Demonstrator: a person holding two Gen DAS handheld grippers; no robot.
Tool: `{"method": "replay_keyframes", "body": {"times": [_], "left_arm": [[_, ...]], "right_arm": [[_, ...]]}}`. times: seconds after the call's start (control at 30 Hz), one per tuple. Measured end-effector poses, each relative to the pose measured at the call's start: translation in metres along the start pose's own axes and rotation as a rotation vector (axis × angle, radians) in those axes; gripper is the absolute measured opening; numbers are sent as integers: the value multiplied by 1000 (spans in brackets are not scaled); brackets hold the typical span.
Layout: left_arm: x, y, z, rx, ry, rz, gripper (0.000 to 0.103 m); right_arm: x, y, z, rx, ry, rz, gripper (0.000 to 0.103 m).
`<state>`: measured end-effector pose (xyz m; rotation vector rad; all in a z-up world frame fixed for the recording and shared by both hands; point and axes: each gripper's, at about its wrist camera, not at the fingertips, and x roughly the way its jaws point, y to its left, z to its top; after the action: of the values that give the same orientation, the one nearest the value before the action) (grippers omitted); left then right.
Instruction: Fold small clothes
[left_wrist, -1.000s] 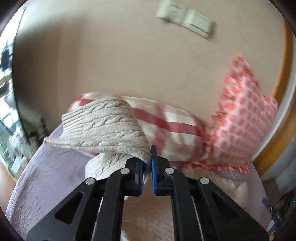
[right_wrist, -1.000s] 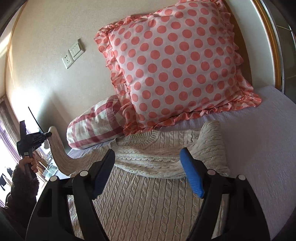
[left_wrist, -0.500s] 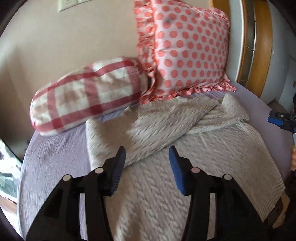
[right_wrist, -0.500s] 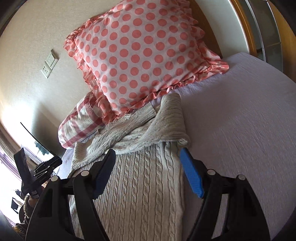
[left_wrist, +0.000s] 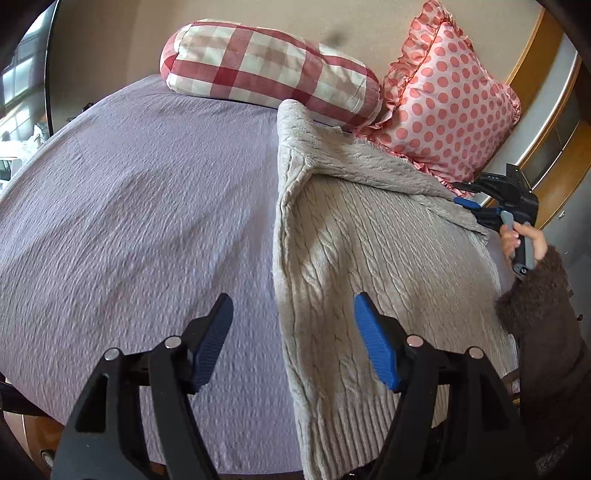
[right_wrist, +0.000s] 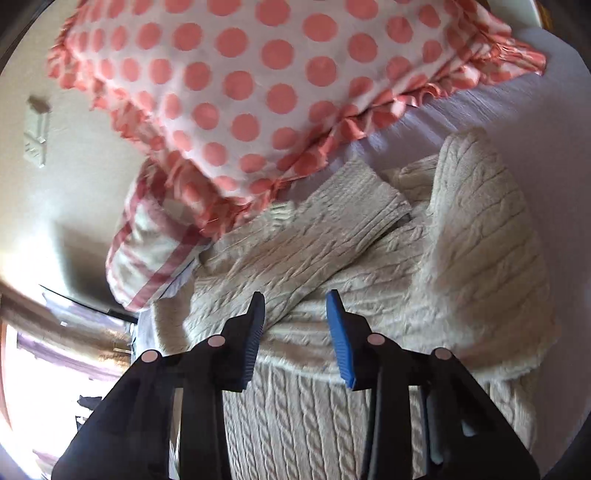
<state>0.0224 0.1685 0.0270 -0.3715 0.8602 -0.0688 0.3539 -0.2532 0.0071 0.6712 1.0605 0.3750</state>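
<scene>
A beige cable-knit sweater (left_wrist: 373, 251) lies flat on the lilac bedspread (left_wrist: 140, 206), both sleeves folded across its chest. My left gripper (left_wrist: 293, 332) is open and empty, low over the sweater's left edge near the hem. My right gripper (right_wrist: 295, 317) is open and empty, just above the folded sleeves (right_wrist: 314, 236) near the collar. The right gripper also shows in the left wrist view (left_wrist: 491, 206), at the sweater's far right edge.
A red-and-white checked bolster (left_wrist: 269, 70) and a pink polka-dot cushion (left_wrist: 447, 103) lie against the wall at the head of the bed. The cushion (right_wrist: 258, 85) sits close behind the sweater's collar. Wall sockets (right_wrist: 37, 140) are on the wall.
My left gripper let go of the sleeve, opened, and drew back to the sweater's lower left edge. My right gripper moved forward and down over the folded sleeves, its jaws narrower.
</scene>
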Motion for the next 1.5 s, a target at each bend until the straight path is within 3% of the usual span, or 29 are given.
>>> {"method": "replay_keyframes", "body": {"times": [0.1, 0.17, 0.2, 0.4, 0.47, 0.57, 0.63, 0.7, 0.73, 0.8, 0.97, 1.07, 1.23, 1.27, 1.33, 1.37, 1.43, 1.47, 1.5], "left_arm": [[-3, -2, -2, 5, -6, -13, 72], [0, -3, -1, 16, -3, -17, 73], [2, -4, 0, 23, -2, -13, 73], [15, -1, -1, 22, 10, -32, 73], [18, 2, -2, 11, 18, -41, 73], [18, 0, -3, 22, 13, -46, 74], [18, -2, -4, 26, 19, -60, 74], [15, -6, -8, 45, 23, -69, 74], [13, -7, -11, 56, 24, -76, 75], [12, -9, -17, 67, 36, -92, 76], [6, -12, -27, 74, 51, -119, 77], [2, -18, -35, 89, 57, -119, 77], [-4, -30, -50, 109, 60, -96, 76], [-6, -31, -52, 107, 60, -98, 73], [-8, -32, -57, 101, 54, -89, 61], [-9, -31, -58, 97, 52, -84, 52], [-8, -27, -59, 71, 56, -91, 32], [-6, -22, -59, 44, 71, -107, 12], [-5, -18, -59, 18, 78, -128, 11]], "right_arm": [[15, -15, 7, 100, -40, -54, 38], [21, -22, 10, 122, -70, -54, 24], [22, -21, 12, 110, -82, -54, 11], [-41, 0, -4, 26, -239, 72, 8], [-59, -1, -24, 5, -267, 53, 8], [-58, -16, -42, -18, -216, -61, 9], [-57, -28, -50, 38, -145, -69, 15], [-72, -34, -61, 47, -149, -19, 21], [-87, -36, -69, 18, -175, -11, 40], [-112, -39, -90, -49, -218, -16, 63], [-152, -69, -142, -149, -158, -72, 61], [-163, -95, -174, -142, -109, -100, 53], [-171, -114, -215, -149, -62, -39, 38], [-172, -115, -222, -156, -49, -17, 36], [-172, -117, -235, -174, -17, 29, 16], [-172, -118, -241, -188, -13, 40, 12], [-174, -117, -246, -202, -31, 65, 9], [-178, -117, -245, -195, -54, 99, 9], [-182, -116, -243, -186, -79, 140, 8]]}}
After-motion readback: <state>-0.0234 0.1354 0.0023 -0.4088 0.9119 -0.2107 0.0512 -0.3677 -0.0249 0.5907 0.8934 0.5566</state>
